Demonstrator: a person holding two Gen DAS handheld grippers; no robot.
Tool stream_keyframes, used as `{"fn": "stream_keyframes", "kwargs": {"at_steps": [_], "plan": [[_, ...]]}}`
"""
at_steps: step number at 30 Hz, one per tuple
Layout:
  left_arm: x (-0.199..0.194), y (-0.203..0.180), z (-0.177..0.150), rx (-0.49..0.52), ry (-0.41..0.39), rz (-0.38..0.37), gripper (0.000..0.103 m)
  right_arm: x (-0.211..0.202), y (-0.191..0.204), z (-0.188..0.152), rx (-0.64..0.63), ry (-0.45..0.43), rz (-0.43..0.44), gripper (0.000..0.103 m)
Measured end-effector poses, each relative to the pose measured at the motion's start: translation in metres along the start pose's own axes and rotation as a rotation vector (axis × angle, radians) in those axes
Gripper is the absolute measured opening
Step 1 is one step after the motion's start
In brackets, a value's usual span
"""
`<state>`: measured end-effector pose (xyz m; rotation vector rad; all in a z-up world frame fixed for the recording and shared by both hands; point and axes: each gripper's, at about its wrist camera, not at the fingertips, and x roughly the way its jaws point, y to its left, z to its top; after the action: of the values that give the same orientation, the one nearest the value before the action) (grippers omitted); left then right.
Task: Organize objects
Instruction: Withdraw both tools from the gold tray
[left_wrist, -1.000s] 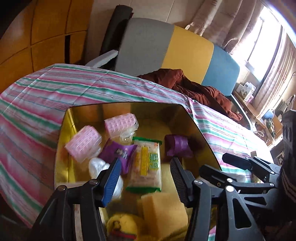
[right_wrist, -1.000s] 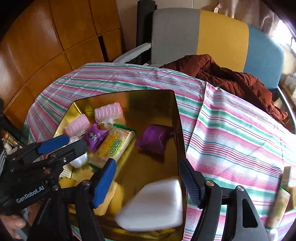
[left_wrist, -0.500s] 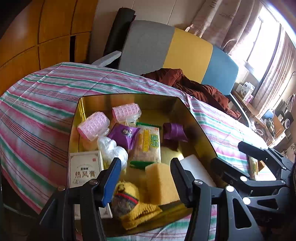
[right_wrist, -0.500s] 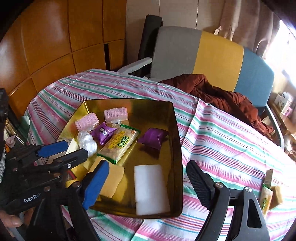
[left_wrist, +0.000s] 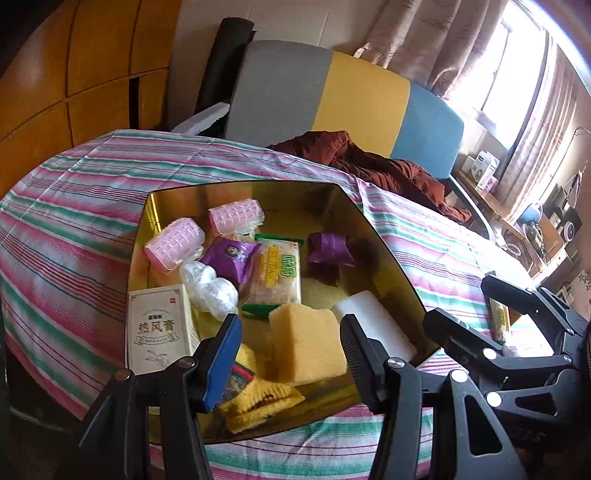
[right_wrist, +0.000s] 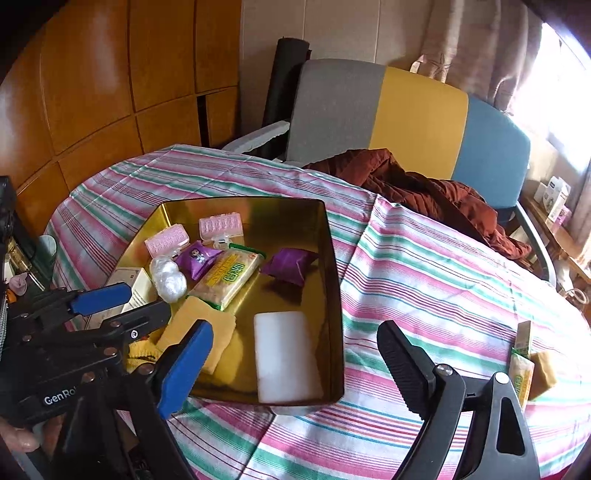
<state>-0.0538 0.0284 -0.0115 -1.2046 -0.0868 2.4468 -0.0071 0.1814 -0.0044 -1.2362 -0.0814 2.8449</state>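
Two grippers are in your hands, and both hold nothing. In the left wrist view your left gripper (left_wrist: 290, 345) fills the bottom centre of the frame, its jaws spread with only air between them, raised over the near end of the gold tray (left_wrist: 384, 254). The tray sits mid-frame on the striped tablecloth (left_wrist: 74, 229). Inside it, at the upper left, lie two pink hair rollers (left_wrist: 175, 243); below them a white box with printed characters (left_wrist: 159, 328) rests against the left wall. A clear plastic bundle (left_wrist: 208, 284) lies just beside the box, a cracker packet (left_wrist: 277, 275) at the centre, and purple packets (left_wrist: 231, 258) to either side of it. The yellow sponge (left_wrist: 304, 339) sits between your fingers (left_wrist: 225, 354) in the picture, with the white block (left_wrist: 373, 325) to its right and a yellow knitted cloth (left_wrist: 258, 402) at the bottom edge. Your right gripper shows at the lower right.

In the right wrist view your right gripper (right_wrist: 291, 363) is spread wide at the bottom of the frame, near the tray's (right_wrist: 334, 280) near right corner. The white block (right_wrist: 286, 356) lies flat in that corner, touching the near wall. At the far right edge another cracker packet (right_wrist: 522, 373) and a brown sponge piece (right_wrist: 543, 371) lie on the cloth, well apart from the tray. Your left gripper (right_wrist: 129, 302) appears at the lower left, open over the tray's left end.
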Motion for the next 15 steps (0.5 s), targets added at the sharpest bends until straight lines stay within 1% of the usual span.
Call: {"fn": "stream_keyframes", "kwargs": {"at_steps": [8, 15], "plan": [[0.003, -0.015, -0.004, 0.037, 0.019, -0.021, 0.056, -0.002, -0.022, -0.01, 0.042, 0.009, -0.031, 0.092], [0.008, -0.029, -0.008, 0.068, 0.041, -0.038, 0.056, 0.003, -0.048, -0.021, 0.093, 0.035, -0.081, 0.094]]}}
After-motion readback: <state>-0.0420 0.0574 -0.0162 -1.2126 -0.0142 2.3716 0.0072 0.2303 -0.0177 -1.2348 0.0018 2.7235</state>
